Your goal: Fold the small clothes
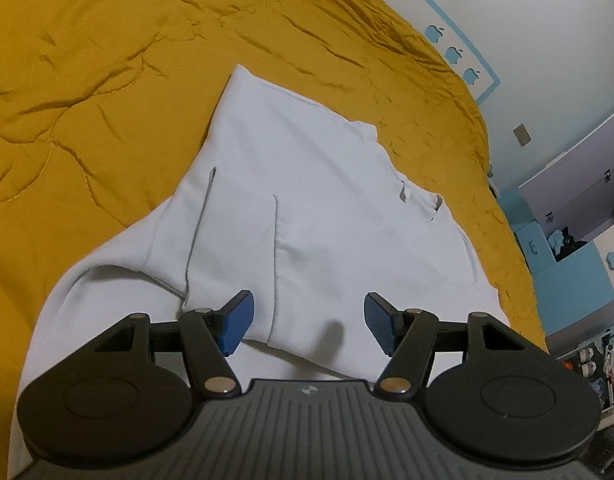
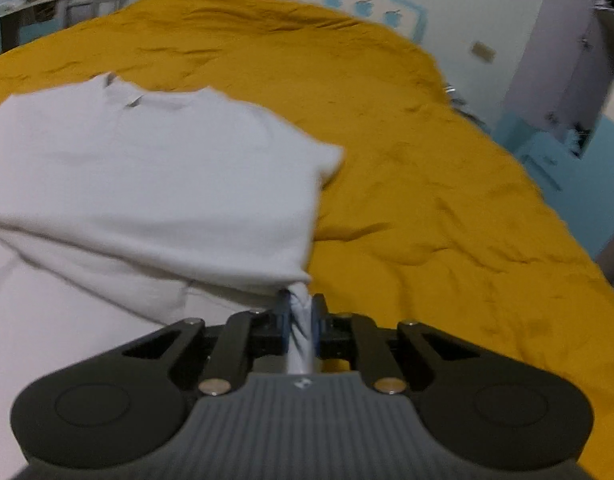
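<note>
Right now my right gripper (image 2: 301,320) pinches the shirt (image 2: 155,168) edge to fold it over, while my left gripper (image 1: 307,322) hangs spread above it.

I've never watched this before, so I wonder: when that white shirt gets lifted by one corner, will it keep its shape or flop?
Probably flop: the white shirt bunches thin between the right gripper and sags away. It drapes in soft folds over the yellow bedspread, so it is likely light. The left gripper is open above it.
</note>
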Available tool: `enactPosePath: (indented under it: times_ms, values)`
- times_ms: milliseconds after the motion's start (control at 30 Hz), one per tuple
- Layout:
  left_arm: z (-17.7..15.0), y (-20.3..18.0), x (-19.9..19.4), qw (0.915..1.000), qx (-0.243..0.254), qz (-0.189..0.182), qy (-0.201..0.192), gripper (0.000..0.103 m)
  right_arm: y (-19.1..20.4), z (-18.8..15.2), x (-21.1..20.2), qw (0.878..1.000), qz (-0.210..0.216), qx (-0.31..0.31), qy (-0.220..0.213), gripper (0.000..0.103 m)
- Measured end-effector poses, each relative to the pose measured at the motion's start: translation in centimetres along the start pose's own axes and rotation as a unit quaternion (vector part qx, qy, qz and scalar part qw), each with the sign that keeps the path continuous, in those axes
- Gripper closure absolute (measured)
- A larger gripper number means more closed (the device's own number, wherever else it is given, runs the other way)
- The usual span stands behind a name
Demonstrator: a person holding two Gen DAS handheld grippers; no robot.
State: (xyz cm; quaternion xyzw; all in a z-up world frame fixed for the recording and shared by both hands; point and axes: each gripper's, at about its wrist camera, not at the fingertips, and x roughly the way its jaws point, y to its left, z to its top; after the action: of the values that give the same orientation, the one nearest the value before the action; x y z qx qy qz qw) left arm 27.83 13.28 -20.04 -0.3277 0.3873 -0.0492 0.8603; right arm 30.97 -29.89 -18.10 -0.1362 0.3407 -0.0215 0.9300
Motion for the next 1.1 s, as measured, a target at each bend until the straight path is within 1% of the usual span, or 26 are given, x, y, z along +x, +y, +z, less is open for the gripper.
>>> enactPosePath:
  times_ms: [33,67,100,167,200,300,367,400,467,500,533,600,667,733,800,833,933,967,1000,1033,1100]
  values:
    - [0.0,0.0,0.0,1.0000,0.001,0.000,-0.001,0.028,-0.2,0.0,-0.6,1.000,-0.007,0.006,-0.008,0.102]
    - [0.0,0.0,0.1,1.0000,0.004,0.000,-0.001,0.028,-0.3,-0.2,-0.9,1.000,-0.011,0.013,-0.007,0.103]
    - [-0.1,0.0,0.1,1.0000,0.006,0.001,-0.002,0.028,-0.3,-0.5,-0.7,1.000,-0.011,0.016,0.006,0.103]
    - [-0.1,0.2,0.3,1.0000,0.002,0.002,-0.001,0.028,-0.4,-1.7,1.2,0.998,-0.026,0.008,0.053,0.103]
    - [-0.1,0.2,0.3,1.0000,-0.003,0.002,-0.001,0.028,-1.1,-2.2,1.5,0.998,-0.018,0.026,0.061,0.103]
    - [-0.1,-0.5,-0.3,1.0000,-0.001,-0.009,-0.004,0.028,-2.7,-1.5,-0.5,0.998,-0.009,0.064,0.014,0.103]
    - [-0.1,-1.3,-0.5,0.9997,0.009,-0.022,-0.005,0.028,-4.0,-0.2,-1.9,0.995,0.021,0.092,-0.034,0.102]
    - [-0.2,-1.9,-0.5,0.9994,0.015,-0.030,-0.004,0.028,-4.6,0.8,-2.1,0.993,0.035,0.103,-0.055,0.098]
    - [-0.5,-2.7,-0.3,0.9989,0.021,-0.043,0.004,0.028,-5.9,3.5,-1.1,0.987,0.063,0.132,-0.071,0.063]
    - [-0.7,-3.0,-0.1,0.9986,0.020,-0.048,0.009,0.028,-6.6,4.9,-0.1,0.982,0.082,0.151,-0.073,0.060]
    - [-0.9,-3.3,0.1,0.9983,0.022,-0.052,0.013,0.028,-7.3,6.2,1.4,0.978,0.102,0.165,-0.070,0.062]
    - [-1.3,-3.3,0.4,0.9984,0.022,-0.049,0.018,0.028,-8.2,8.4,4.7,0.970,0.127,0.197,-0.058,0.062]
    - [-1.6,-3.2,0.5,0.9983,0.017,-0.050,0.023,0.028,-9.4,9.8,8.7,0.956,0.154,0.250,-0.021,0.063]
    - [-1.8,-3.1,0.6,0.9985,0.018,-0.047,0.023,0.028,-10.4,10.1,12.4,0.937,0.174,0.303,0.013,0.064]
    - [-1.7,-2.9,0.7,0.9983,0.020,-0.049,0.026,0.028,-10.7,10.1,14.7,0.922,0.192,0.334,0.035,0.063]
    - [-1.7,-2.8,0.8,0.9983,0.016,-0.049,0.028,0.028,-10.7,10.0,15.6,0.916,0.201,0.345,0.044,0.063]
    - [-1.5,-2.1,1.1,0.9981,0.002,-0.053,0.032,0.028,-10.2,9.2,17.9,0.903,0.209,0.369,0.073,0.064]
    - [-1.5,-2.0,1.2,0.9980,-0.001,-0.054,0.032,0.028,-10.2,8.8,18.4,0.898,0.214,0.378,0.076,0.086]
    - [-1.5,-1.9,1.3,0.9980,-0.002,-0.055,0.031,0.028,-10.1,8.6,18.9,0.892,0.232,0.380,0.076,0.103]
    - [-1.6,-1.8,1.3,0.9980,-0.001,-0.055,0.030,0.028,-10.1,8.4,19.0,0.889,0.238,0.384,0.072,0.103]
    - [-1.7,-1.8,1.4,0.9979,0.001,-0.057,0.030,0.028,-10.2,8.7,18.8,0.897,0.213,0.384,0.057,0.103]
